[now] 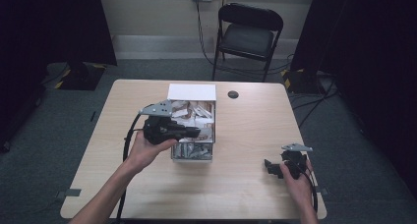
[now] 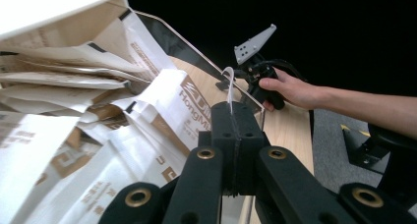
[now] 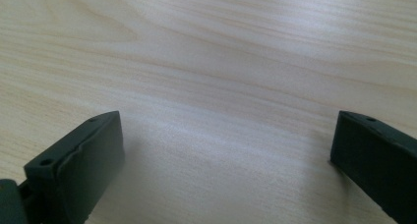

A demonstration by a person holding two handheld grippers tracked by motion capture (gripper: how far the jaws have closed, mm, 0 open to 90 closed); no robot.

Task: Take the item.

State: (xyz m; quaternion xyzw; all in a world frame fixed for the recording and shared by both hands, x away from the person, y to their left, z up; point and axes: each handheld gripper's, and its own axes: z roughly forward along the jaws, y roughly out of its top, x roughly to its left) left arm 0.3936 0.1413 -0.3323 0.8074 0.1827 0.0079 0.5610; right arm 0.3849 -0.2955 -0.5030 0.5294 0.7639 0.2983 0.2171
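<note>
A clear box (image 1: pixel 193 154) stands mid-table, stuffed with white and brown paper packets (image 1: pixel 195 117), its white lid (image 1: pixel 192 92) at the far end. My left gripper (image 1: pixel 196 132) reaches over the box from the left. In the left gripper view its jaws (image 2: pixel 235 108) are shut on a thin white packet edge (image 2: pixel 228 84) that sticks up between them, beside the heap of packets (image 2: pixel 98 116). My right gripper (image 1: pixel 273 168) rests on the table near the front right, apart from the box. Its jaws (image 3: pixel 226 155) stand wide open over bare wood.
A small black round disc (image 1: pixel 233 94) lies on the table behind the box. A black folding chair (image 1: pixel 249 35) stands beyond the far edge. The light wood table (image 1: pixel 246 135) has free room right of the box. Dark curtains flank the room.
</note>
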